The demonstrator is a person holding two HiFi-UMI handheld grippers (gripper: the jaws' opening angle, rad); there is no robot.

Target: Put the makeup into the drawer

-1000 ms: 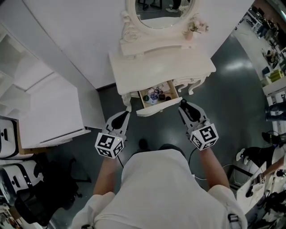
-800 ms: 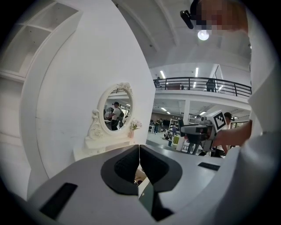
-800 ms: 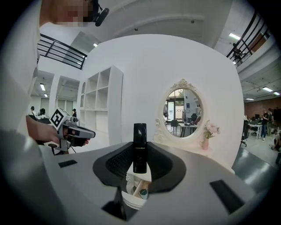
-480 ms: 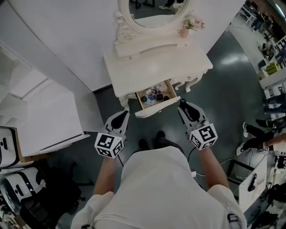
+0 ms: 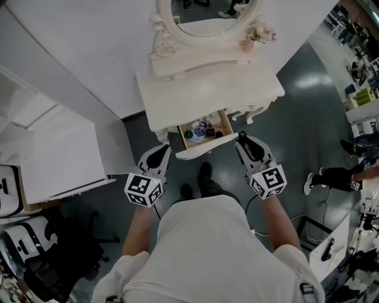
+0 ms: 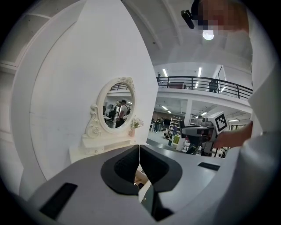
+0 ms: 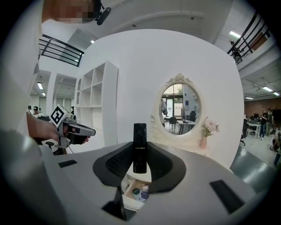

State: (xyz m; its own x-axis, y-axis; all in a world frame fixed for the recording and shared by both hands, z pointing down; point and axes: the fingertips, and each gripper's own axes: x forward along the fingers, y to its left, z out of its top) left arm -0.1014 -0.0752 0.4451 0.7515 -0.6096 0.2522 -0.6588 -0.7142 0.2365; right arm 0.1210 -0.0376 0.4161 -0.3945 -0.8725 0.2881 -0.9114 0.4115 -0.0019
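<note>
Head view: the mirror [image 5: 207, 15] of the white dressing table [image 5: 195, 89] is cut off by the top edge, and the person's torso hides the floor directly beneath both grippers. The open drawer [image 5: 204, 131] juts from the table's front edge; here its contents show only as dark and pale specks, too small to name. The black makeup tube [image 7: 139, 147] cannot be made out in this view, lost against the dark tips of the right gripper [image 5: 241, 138].

The left gripper [image 5: 164, 149] and the right gripper flank the drawer front, one near each corner, both apart from it. Dark floor [image 5: 296, 118] lies open to the right of the table; a white shelf unit [image 5: 59, 154] closes off the left side.

Right gripper view: the jaws are clenched on the tube, which stands upright with its top above the pads, outside the drawer. Below the jaws a part of the drawer appears, holding a small round-lidded jar and a pale patterned item.

Left gripper view: the jaws are pressed together with nothing between them; a thin gap beneath them shows a sliver of the drawer. Each gripper view also shows the other gripper off to one side, marker cube uppermost
</note>
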